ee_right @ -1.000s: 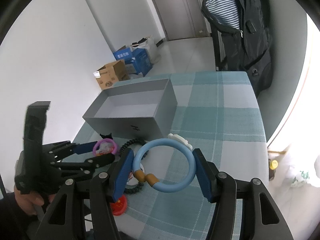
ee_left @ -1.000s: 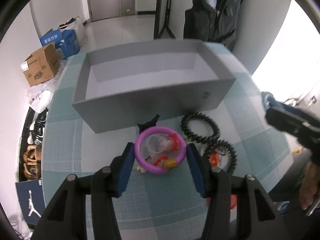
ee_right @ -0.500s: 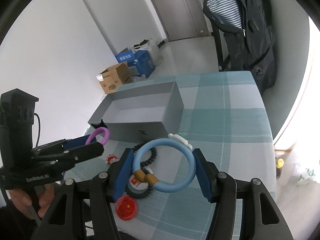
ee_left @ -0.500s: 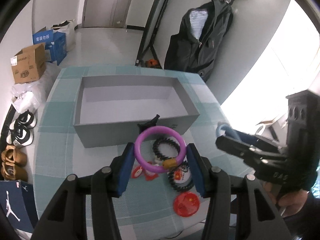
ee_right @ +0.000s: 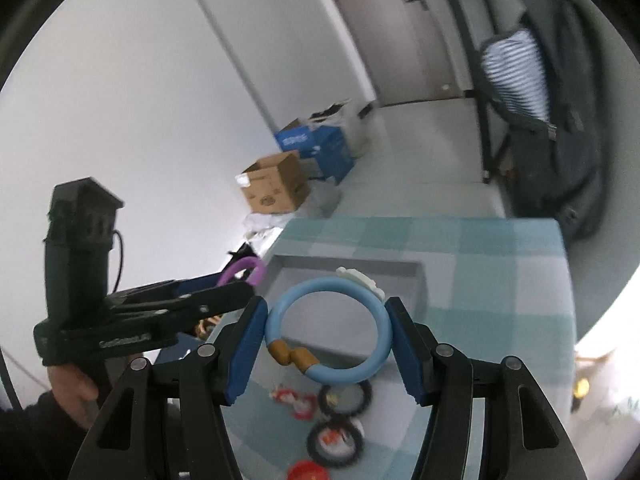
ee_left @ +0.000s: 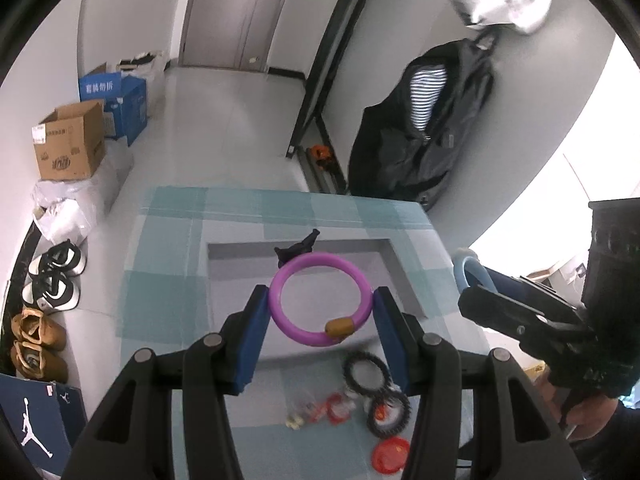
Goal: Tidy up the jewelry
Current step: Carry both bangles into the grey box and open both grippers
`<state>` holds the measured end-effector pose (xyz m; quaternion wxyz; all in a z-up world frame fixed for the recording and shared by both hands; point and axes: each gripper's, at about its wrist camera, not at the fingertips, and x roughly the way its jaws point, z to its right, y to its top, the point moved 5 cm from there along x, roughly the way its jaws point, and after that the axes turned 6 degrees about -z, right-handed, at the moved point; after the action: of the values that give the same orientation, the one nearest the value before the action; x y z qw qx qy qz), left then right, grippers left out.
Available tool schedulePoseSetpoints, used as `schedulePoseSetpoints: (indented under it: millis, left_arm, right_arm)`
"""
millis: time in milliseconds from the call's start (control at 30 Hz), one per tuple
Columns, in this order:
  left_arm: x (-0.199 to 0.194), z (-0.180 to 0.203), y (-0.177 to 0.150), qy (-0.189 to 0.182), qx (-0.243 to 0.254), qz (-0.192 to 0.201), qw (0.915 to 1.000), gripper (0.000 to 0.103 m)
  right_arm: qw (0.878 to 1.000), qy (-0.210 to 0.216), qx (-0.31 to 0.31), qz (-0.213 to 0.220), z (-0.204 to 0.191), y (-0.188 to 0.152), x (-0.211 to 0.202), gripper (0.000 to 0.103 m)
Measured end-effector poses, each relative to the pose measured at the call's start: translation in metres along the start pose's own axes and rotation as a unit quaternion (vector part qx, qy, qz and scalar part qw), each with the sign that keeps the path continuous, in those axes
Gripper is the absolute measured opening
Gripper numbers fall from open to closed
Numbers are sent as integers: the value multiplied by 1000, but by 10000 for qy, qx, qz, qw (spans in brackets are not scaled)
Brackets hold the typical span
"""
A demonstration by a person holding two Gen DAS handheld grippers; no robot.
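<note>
Above the open grey cardboard box (ee_left: 296, 276), newly raised off the table: left gripper (ee_left: 320, 312) clamping purple plastic bangle (ee_left: 320, 298), right gripper (ee_right: 326, 338) clamping blue plastic bangle (ee_right: 328, 332), both ready for dropping in.

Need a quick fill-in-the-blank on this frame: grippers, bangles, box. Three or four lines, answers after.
1. The left hand-held gripper is shut on a ____ plastic bangle.
2. The right hand-held gripper is shut on a light ____ plastic bangle.
3. Both bangles are held above the open ____ rectangular cardboard box.
4. The black beaded bracelets lie on the checked tablecloth, ____ the box.

Answers: purple; blue; grey; outside
</note>
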<state>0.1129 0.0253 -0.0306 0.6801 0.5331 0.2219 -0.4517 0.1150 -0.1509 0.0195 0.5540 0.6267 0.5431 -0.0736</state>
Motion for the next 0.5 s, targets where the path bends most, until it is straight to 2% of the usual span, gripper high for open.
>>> schedulePoseSetpoints:
  millis: [200, 367, 500]
  left_arm:
    - [27, -24, 7, -126, -246, -333, 9991, 47]
    - [46, -36, 2, -164, -321, -670, 9971, 47]
    - [48, -35, 1, -254, -290, -780, 9962, 47]
  right_arm:
    - [9987, 268, 104, -421, 5, 24, 49, 59]
    - [9973, 41, 21, -732, 15, 24, 76, 59]
    - [9949, 38, 36, -1007, 20, 18, 92, 59]
